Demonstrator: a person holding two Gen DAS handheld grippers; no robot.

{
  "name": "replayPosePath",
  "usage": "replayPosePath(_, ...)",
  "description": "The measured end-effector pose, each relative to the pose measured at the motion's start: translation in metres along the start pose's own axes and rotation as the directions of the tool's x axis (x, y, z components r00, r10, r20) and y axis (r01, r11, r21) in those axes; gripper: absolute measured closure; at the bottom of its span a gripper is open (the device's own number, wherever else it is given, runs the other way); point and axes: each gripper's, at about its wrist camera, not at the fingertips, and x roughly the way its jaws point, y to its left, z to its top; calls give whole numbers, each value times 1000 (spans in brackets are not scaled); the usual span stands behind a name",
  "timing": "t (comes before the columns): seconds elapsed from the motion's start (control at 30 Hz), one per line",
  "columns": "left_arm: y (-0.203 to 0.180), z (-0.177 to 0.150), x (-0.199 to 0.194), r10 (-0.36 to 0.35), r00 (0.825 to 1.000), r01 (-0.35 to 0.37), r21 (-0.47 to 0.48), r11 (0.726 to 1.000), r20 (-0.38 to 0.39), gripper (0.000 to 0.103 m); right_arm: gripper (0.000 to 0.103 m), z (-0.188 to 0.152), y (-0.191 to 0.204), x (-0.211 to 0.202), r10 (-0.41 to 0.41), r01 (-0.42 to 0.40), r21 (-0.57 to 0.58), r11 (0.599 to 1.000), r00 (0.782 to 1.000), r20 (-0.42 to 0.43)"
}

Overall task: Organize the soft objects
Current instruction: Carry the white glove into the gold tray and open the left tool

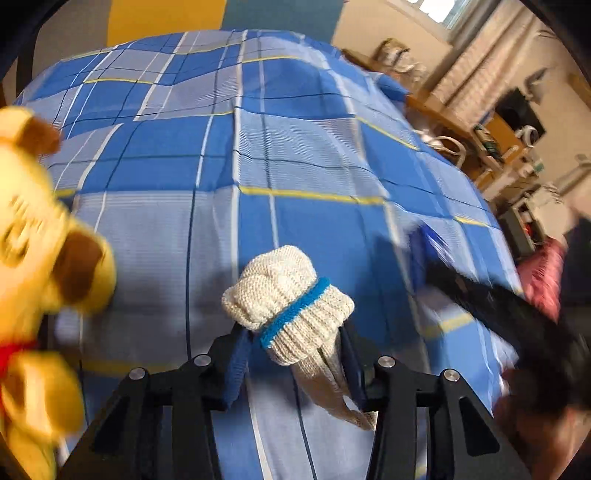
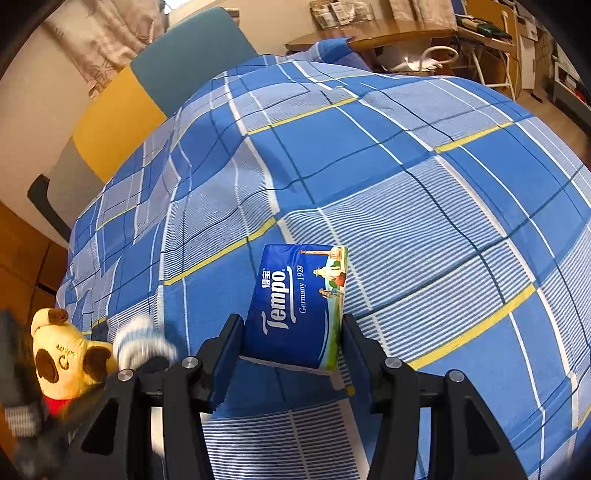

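A rolled cream knitted sock [image 1: 284, 291] with a blue band sits between the fingers of my left gripper [image 1: 293, 332], which is shut on it just above the blue plaid bedcover [image 1: 295, 147]. A yellow plush bear [image 1: 40, 240] with brown ears and a red collar is at the left edge, blurred. My right gripper [image 2: 291, 325] is shut on a blue Tempo tissue pack [image 2: 299, 295], held upright over the bedcover [image 2: 406, 184]. In the right wrist view the plush bear [image 2: 66, 354] lies at the lower left, with the blurred sock [image 2: 142, 345] beside it.
A yellow and teal headboard [image 2: 122, 125] closes the far end of the bed. A wooden desk [image 2: 388, 33] and a white chair [image 2: 436, 55] stand beyond the bed's right side. A pink fluffy item [image 1: 543, 273] shows at the right, behind a blurred dark shape.
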Motion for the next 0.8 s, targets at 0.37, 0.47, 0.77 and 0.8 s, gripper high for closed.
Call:
replayPosePath(0.37,14,-109,-88,-109,992,103,101,990,65,57,49,-8,26,0,20,-18,-131,991,1000,12)
replayPosePath(0.47,20,-136,-119,-109,987,87,179,980,119,57,49,-10,32,2,-6,7,-168,986,1000,11)
replayPosePath(0.77,79,-188,-205,-116,964,66,210,976,238,57,49,-14,30,7,-34,34,-178,983,999,2)
replayPosePath(0.8,86,-190,-212,-113,962,64,197,978,249,57,49,-14,31,8,-36,35,-180,983,999,0)
